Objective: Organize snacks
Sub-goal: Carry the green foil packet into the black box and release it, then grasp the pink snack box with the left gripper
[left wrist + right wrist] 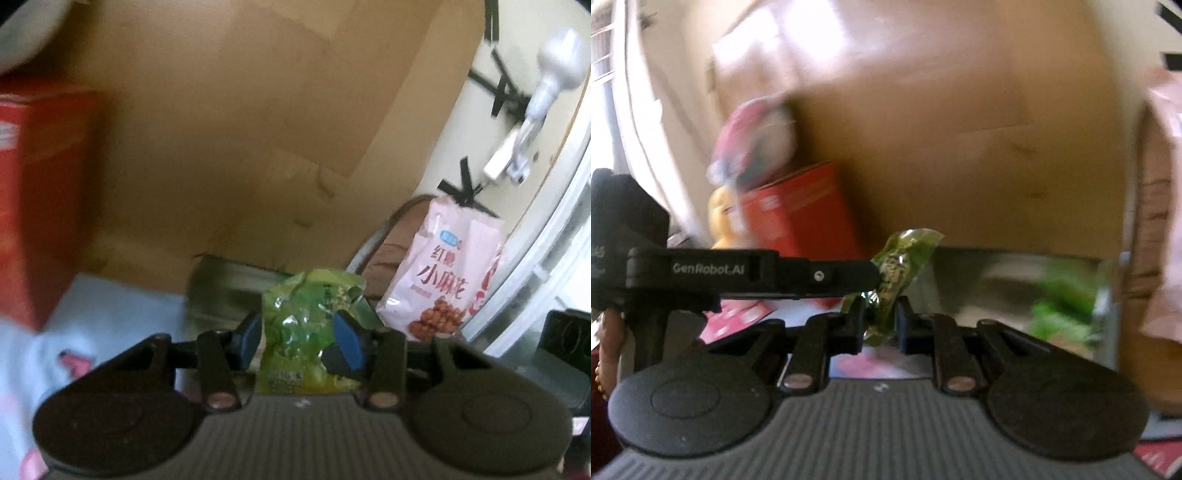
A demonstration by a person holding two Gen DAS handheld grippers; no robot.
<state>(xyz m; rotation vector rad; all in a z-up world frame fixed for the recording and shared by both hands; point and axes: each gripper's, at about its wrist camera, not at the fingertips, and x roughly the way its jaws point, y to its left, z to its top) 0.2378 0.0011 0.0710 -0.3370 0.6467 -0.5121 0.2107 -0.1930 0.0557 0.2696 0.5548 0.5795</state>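
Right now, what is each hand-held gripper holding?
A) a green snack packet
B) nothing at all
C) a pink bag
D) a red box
A: the left hand-held gripper pinches a green snack packet, and the right hand-held gripper pinches another green snack packet.

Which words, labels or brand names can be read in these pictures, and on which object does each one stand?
"GenRobot_AI": on the black arm of the left gripper, seen from the right wrist.
"小麻花": large characters on the pink snack bag.
"红糖": above them on the same bag, less sure.
Green packet: print too blurred.
Red box: white print too blurred.
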